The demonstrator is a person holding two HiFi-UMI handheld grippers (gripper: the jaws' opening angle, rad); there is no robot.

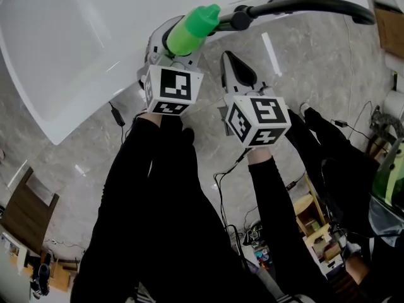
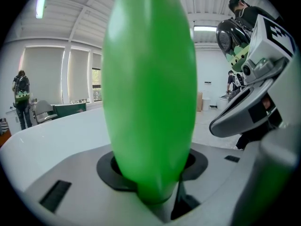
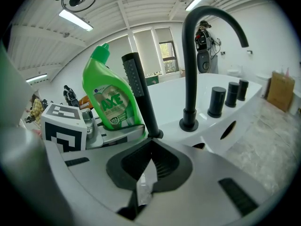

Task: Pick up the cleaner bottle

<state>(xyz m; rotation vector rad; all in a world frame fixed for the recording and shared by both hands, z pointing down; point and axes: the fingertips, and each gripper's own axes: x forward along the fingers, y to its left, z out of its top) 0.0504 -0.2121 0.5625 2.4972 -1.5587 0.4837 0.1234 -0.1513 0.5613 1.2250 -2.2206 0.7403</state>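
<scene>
Sleeves (image 1: 158,207) come first in my head view, then both grippers. Left gripper (image 1: 172,48) pinches the green bottle (image 1: 192,29) low on its body, and the bottle stands at the tub (image 1: 76,49) rim. Right gripper (image 1: 228,62) sits just beside it, jaws pressed together on nothing. Past them a black hand shower (image 3: 141,98) stands beside the bottle, with the tap (image 3: 197,65) farther along the rim.

The left gripper (image 1: 178,48) grips the green cleaner bottle (image 1: 192,28) at the white bathtub (image 1: 76,55)'s edge; the right gripper (image 1: 228,62) sits just right, near the black faucet (image 1: 303,5).
</scene>
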